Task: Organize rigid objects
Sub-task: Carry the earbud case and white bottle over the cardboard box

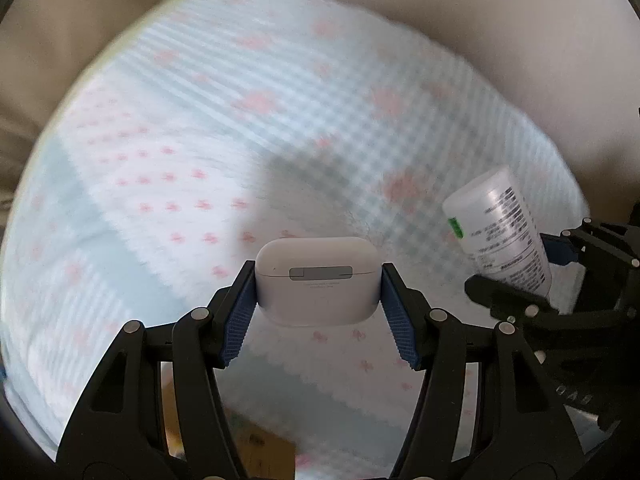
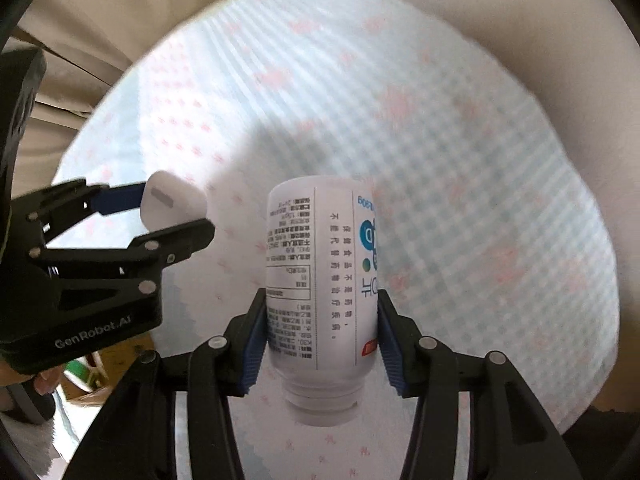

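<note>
Left hand-held gripper (image 1: 318,280) clamps a white earbud case (image 1: 317,280); right hand-held gripper (image 2: 322,320) grips an upturned supplement bottle (image 2: 322,276) above a patterned cloth (image 1: 200,140).

Each camera sat on a gripper and looked steeply down along its two fingers at a round cloth (image 1: 168,184) with pink flowers. The left camera was close above a white case (image 1: 317,280). The right camera was close above a white bottle (image 2: 322,280). Both views shared the cloth, the case and the bottle.
</note>
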The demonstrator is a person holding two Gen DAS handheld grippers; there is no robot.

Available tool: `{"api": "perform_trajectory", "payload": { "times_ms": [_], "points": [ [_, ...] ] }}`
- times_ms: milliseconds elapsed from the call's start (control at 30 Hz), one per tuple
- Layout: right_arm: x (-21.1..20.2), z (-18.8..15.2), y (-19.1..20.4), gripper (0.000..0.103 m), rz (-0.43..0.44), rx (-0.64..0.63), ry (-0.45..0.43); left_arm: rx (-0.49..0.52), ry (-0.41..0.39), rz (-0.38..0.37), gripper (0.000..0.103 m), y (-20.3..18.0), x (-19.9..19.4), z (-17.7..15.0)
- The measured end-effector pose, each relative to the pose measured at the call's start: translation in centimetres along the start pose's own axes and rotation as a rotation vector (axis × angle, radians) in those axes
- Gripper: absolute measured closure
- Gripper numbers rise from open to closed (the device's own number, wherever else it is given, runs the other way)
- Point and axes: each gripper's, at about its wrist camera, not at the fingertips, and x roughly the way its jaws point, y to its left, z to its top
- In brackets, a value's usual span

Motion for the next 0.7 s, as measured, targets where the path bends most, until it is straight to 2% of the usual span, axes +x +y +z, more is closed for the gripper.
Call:
{"api": "perform_trajectory", "payload": {
  "times_ms": [267,400,533,700],
  "points": [
    [-10.7,-0.5,6.3,0.057,0.032,-0.122,-0.139,-0.130,-0.169,0.044,0.046,2.9,-12.3,-4.3],
    [-15.7,-2.4,11.5,0.057,0.064,-0.196,-0.185,-0.208,-0.230,0.069,0.046,5.5,-17.9,-8.3],
    [-18.1,-3.8,16.2,0.057,0.098,-0.266,-0.213,-0.294,-0.276,0.096,0.046,8.5,-22.7,-13.3],
    [-19.0,-7.1,22.4,0.057,0.136,-0.334,-0.228,-0.362,-0.287,0.137,0.046,12.1,-25.6,-19.5]
  ]
}}
